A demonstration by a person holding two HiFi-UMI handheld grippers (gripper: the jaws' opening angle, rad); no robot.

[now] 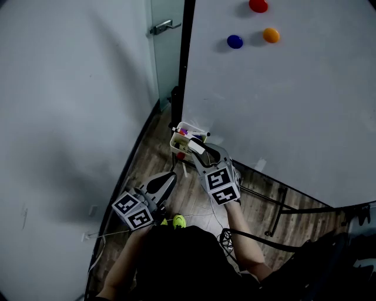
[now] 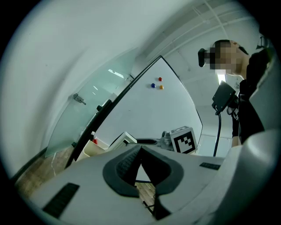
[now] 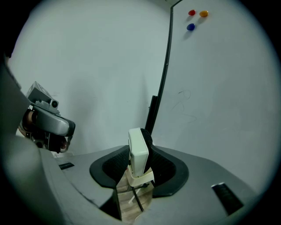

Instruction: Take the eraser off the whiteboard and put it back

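The eraser (image 1: 197, 147), a white block with a black felt side, stands upright between the jaws of my right gripper (image 1: 198, 151), which is shut on it. In the right gripper view the eraser (image 3: 138, 154) sticks up between the dark pads (image 3: 162, 169), in front of the whiteboard (image 3: 219, 88). It hangs just over a small white basket (image 1: 178, 137) at the whiteboard's (image 1: 282, 100) lower left corner. My left gripper (image 1: 166, 181) is lower left of it, held level, jaws together with nothing in them (image 2: 140, 148).
Red (image 1: 258, 5), blue (image 1: 235, 41) and orange (image 1: 271, 35) magnets stick high on the board. The basket holds markers. The board's black frame post (image 1: 187, 53) and stand legs (image 1: 276, 217) rise from a wooden floor. A glass door with a handle (image 1: 164, 26) is behind.
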